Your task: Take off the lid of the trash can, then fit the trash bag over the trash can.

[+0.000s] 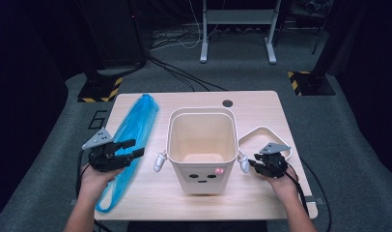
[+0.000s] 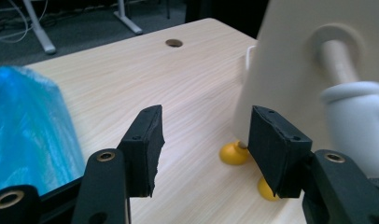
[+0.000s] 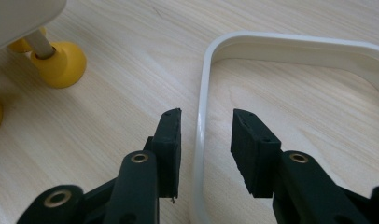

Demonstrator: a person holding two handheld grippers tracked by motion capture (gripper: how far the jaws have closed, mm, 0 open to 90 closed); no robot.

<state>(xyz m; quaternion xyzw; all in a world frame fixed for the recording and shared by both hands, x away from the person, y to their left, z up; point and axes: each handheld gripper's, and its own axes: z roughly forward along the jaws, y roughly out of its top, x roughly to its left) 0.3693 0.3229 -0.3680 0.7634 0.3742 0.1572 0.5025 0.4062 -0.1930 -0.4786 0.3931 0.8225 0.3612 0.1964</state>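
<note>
A cream bin (image 1: 201, 145) with a drawn face, small white arms and yellow feet stands upright mid-table. To its left lies a blue plastic bag (image 1: 133, 130), stretched front to back. My left gripper (image 1: 137, 147) hovers over the bag, open and empty, pointing at the bin. In the left gripper view the jaws (image 2: 204, 135) frame a yellow foot (image 2: 233, 154), with the bin's wall (image 2: 281, 70) at right and the bag (image 2: 29, 126) at left. A white ring frame (image 1: 261, 130) lies flat right of the bin. My right gripper (image 3: 206, 123) stands open astride the ring's near rim (image 3: 290, 44), pads apart from it.
The wooden table (image 1: 261, 104) has a dark cable hole (image 1: 227, 103) near its far edge. Beyond it are grey floor, cables and a desk's white legs (image 1: 203, 53). The bin's white arm (image 2: 355, 112) hangs close to my left gripper. A yellow foot (image 3: 61, 63) stands left of my right gripper.
</note>
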